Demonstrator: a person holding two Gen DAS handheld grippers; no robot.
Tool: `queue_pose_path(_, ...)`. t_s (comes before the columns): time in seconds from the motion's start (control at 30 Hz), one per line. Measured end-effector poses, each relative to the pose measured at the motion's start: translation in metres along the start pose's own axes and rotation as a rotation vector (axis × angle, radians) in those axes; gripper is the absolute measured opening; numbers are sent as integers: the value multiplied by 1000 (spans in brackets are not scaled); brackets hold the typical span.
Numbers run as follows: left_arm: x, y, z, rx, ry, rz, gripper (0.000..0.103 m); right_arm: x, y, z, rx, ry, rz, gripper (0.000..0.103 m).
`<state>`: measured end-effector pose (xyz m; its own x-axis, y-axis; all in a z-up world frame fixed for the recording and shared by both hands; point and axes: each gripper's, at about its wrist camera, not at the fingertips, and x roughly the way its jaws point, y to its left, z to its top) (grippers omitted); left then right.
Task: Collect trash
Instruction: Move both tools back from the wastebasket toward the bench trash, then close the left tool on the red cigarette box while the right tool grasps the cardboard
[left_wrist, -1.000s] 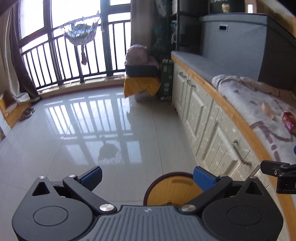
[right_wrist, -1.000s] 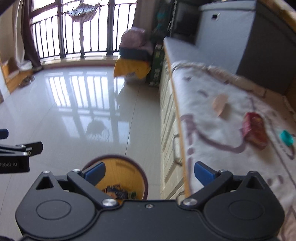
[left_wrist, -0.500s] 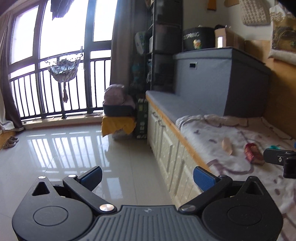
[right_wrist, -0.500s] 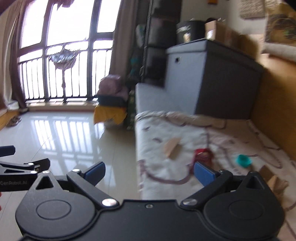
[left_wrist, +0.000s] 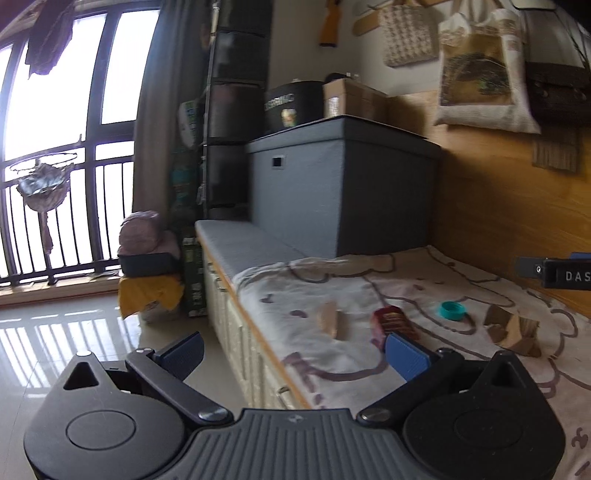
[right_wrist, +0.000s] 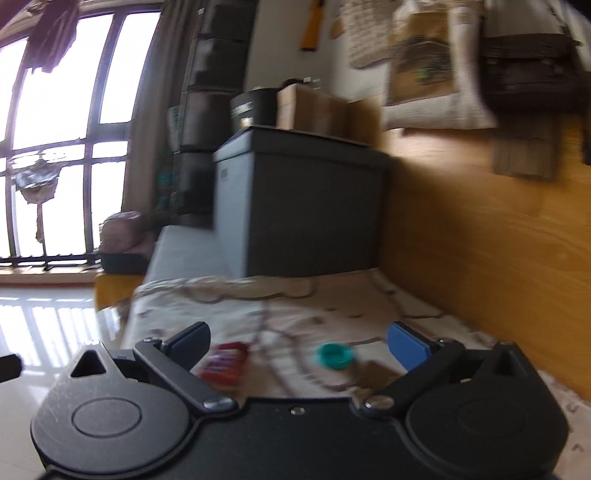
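Stretching along the wooden wall panel (left_wrist: 491, 206) is a low bench covered by a patterned blanket (left_wrist: 417, 295), with a big grey storage box (left_wrist: 343, 188) standing at its far end and glossy floor tiles (left_wrist: 55, 343) off to the left. Both claws are up above the near end of that blanket, looking along it.

The left gripper (left_wrist: 295, 350) is spread wide, nothing between its blue pads, and it sits over the bench's front edge. The right gripper (right_wrist: 299, 341) is just as wide and just as empty, though its view is blurred.

Now the trash, all lying loose on the blanket ahead of the claws. Crumpled brown paper (left_wrist: 513, 330) sits farthest right, near the wall side. A red snack wrapper (left_wrist: 393, 321) lies just beyond the left gripper's right pad; in the right wrist view it shows close to that claw's left pad. A tan scrap (left_wrist: 328, 319) lies left of the wrapper, apart from it. Smallest, a teal bottle cap (right_wrist: 334, 355) rests between wrapper and brown paper, inside the right gripper's open span but farther out.
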<state>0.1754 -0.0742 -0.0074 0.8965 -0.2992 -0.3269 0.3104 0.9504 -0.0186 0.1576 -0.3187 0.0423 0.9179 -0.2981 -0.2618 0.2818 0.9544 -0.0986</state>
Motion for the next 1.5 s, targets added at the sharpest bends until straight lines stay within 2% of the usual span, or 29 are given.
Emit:
queue_pose_path(0.27, 23, -48, -8, 6, 13, -86, 103, 20, -63, -28, -40, 41, -7, 103)
queue_pose_path(0.53, 43, -77, -15, -23, 19, -147, 103, 63, -118, -65, 122, 96, 35, 103)
queue_pose_path(0.67, 48, -87, -17, -30, 13, -174, 103, 90, -131, -82, 145, 110, 19, 103)
queue_pose_path(0.83, 58, -96, -19, -63, 20, -212, 103, 114, -146, -100, 242, 153, 138, 103)
queue_pose_path(0.9, 65, -101, -17, -97, 19, -212, 103, 120, -147, -96, 243, 133, 195, 103)
queue_pose_path(1.07, 86, -116, -12, -115, 29, -234, 103, 142, -155, -90, 199, 111, 243, 103)
queue_pose_path(1.17, 102, -124, -11, -110, 57, -225, 103, 158, -173, -94, 304, 166, 345, 103)
queue_pose_path(1.27, 119, -129, -11, -121, 94, -214, 103, 160, -182, -98, 372, 163, 424, 103)
queue_pose_path(1.37, 136, -132, -12, -104, 144, -194, 103, 155, -176, -97, 328, 179, 502, 103)
queue_pose_path(1.5, 155, -133, -10, -67, 172, -162, 103, 151, -158, -96, 211, 216, 556, 103)
